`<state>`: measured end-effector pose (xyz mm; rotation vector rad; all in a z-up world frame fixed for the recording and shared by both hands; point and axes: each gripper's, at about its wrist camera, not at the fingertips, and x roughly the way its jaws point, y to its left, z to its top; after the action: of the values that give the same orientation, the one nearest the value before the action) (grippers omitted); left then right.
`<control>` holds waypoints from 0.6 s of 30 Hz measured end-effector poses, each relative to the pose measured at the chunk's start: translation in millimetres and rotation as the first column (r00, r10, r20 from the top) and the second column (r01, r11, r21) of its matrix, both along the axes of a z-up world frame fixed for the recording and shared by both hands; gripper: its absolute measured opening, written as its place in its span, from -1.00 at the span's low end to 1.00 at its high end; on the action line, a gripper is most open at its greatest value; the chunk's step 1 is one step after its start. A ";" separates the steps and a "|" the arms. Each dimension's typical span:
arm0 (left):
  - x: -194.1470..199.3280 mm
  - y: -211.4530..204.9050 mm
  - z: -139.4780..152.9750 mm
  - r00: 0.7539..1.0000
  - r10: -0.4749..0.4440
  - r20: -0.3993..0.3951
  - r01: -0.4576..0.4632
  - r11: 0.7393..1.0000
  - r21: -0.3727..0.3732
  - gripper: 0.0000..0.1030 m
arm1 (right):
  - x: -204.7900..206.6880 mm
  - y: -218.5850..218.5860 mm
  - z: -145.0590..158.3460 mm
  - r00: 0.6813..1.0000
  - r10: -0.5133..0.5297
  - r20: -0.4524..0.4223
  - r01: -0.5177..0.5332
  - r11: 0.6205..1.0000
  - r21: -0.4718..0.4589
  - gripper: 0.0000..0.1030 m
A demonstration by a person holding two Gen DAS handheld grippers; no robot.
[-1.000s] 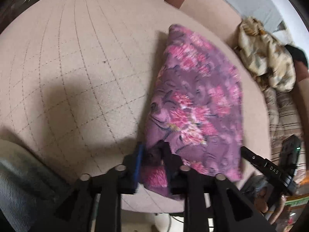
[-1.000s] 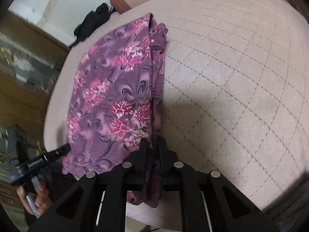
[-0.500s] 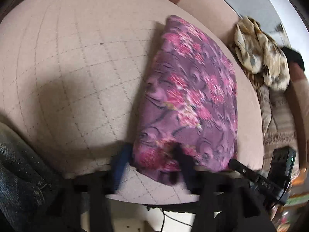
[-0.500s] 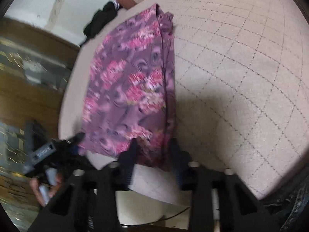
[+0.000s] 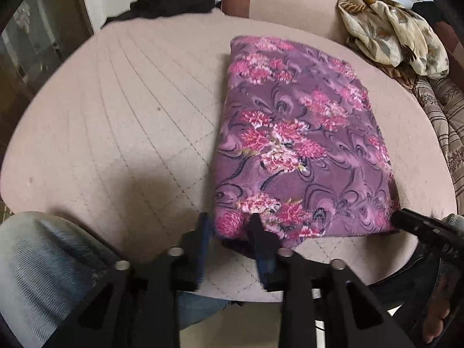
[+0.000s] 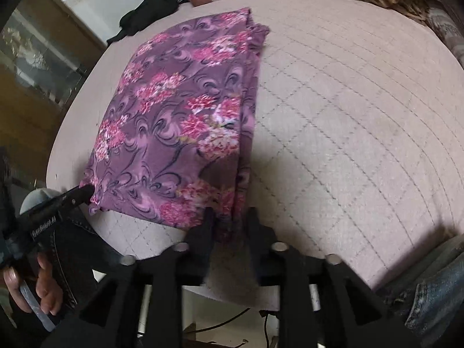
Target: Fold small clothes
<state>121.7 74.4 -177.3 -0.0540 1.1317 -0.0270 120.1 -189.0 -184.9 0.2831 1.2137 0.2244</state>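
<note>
Left wrist view: one purple floral garment (image 5: 301, 145) lies folded flat on the quilted cushion (image 5: 130, 121), toward 3 o'clock. Left gripper (image 5: 229, 226) straddles its 7 o'clock corner, jaws opening, pads apparently clear. Right gripper (image 6: 229, 217) likewise straddles the other near corner, jaws opening. Judged soft, light, limp and layered: take hold at corners, pinching all layers. One beige patterned cloth (image 5: 391, 26) lies crumpled at 1 o'clock.

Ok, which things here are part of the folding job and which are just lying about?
In the job: purple floral garment, left gripper and right gripper, jaws opening astride its near corners.

Lying about: beige patterned cloth, black cloth, striped fabric.
</note>
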 end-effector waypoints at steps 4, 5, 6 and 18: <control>-23.2 2.5 18.2 0.997 0.004 0.074 -0.001 0.999 -0.042 0.40 | -15.8 -11.1 20.8 0.996 -0.073 0.052 0.073 0.997 0.002 0.24; -30.9 2.1 25.5 0.995 0.008 0.098 -0.003 0.999 -0.046 0.45 | -21.5 -11.6 26.6 0.994 -0.088 0.070 0.089 0.996 -0.020 0.28; -39.1 1.0 34.1 0.992 0.007 0.127 -0.002 0.999 -0.034 0.49 | -30.7 -12.6 36.2 0.991 -0.096 0.098 0.101 0.994 -0.050 0.29; -88.2 -17.4 127.6 0.946 -0.013 0.324 -0.029 0.992 0.126 0.71 | -84.0 21.1 149.8 0.932 0.008 0.362 0.069 0.977 -0.200 0.62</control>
<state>33.5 57.0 -49.7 0.0599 0.8006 0.0434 36.1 -167.9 -35.0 0.0705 0.8567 0.1125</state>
